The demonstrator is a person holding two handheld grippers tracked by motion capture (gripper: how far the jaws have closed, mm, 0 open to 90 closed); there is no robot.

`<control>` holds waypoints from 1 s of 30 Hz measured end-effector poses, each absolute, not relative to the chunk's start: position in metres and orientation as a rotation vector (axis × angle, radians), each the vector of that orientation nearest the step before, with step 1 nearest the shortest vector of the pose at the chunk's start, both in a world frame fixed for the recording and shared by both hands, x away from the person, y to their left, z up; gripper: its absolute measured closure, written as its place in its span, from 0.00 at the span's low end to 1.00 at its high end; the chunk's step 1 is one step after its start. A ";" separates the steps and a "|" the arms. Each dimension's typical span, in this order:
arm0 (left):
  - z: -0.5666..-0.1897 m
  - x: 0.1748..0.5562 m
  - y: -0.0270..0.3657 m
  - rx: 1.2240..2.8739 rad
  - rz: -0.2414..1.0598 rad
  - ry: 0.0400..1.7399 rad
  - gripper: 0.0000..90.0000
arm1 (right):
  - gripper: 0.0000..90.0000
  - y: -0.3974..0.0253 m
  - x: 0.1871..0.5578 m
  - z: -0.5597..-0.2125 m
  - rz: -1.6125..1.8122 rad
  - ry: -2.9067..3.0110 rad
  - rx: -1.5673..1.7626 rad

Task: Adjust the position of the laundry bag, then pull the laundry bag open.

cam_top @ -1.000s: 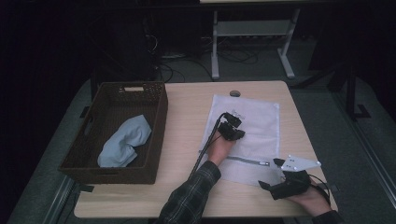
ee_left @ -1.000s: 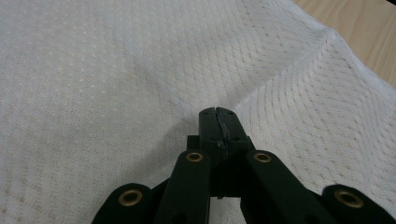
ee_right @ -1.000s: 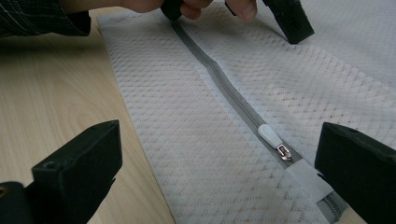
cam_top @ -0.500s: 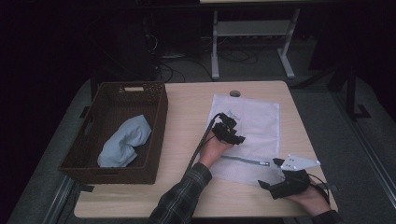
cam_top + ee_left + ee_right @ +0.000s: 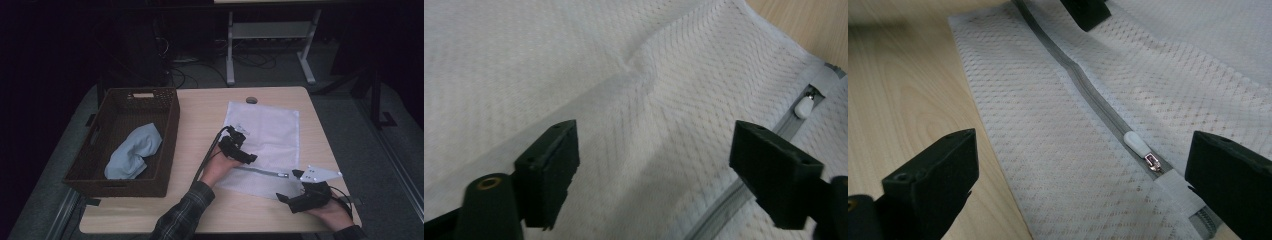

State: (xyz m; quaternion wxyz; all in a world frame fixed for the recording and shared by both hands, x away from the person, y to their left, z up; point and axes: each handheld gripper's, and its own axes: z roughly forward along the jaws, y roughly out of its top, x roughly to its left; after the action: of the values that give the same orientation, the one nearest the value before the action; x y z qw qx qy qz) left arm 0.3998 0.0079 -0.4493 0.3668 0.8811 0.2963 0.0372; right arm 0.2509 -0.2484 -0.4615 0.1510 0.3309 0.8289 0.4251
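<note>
Both grippers wide open over the mesh laundry bag (image 5: 265, 131), right gripper (image 5: 1083, 190) lining up on the zipper pull (image 5: 1137, 144) just ahead, left gripper (image 5: 654, 165) ready to pin fabric.

White mesh laundry bag (image 5: 265, 135) with a grey zipper (image 5: 1088, 90) and white pull tab (image 5: 1136, 142). Dark brown woven basket (image 5: 165, 125) at 9 o'clock holds a light blue cloth (image 5: 132, 156). Sleeve (image 5: 182, 215) is dark plaid, grippers black.
</note>
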 end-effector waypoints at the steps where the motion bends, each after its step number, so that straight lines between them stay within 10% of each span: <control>1: -0.447 0.398 0.011 2.266 0.105 0.764 0.19 | 0.00 -0.248 0.251 -0.462 1.219 2.382 0.948; 30: -0.426 0.333 0.088 2.242 0.159 0.750 0.08 | 0.00 -0.247 0.255 -0.462 1.222 2.389 0.938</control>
State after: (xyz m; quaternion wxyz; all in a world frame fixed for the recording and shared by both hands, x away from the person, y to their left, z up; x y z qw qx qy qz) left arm 0.3331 0.0876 -0.4264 0.3763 0.8766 0.2934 0.0621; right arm 0.2545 -0.2467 -0.4616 0.1489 0.3264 0.8311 0.4251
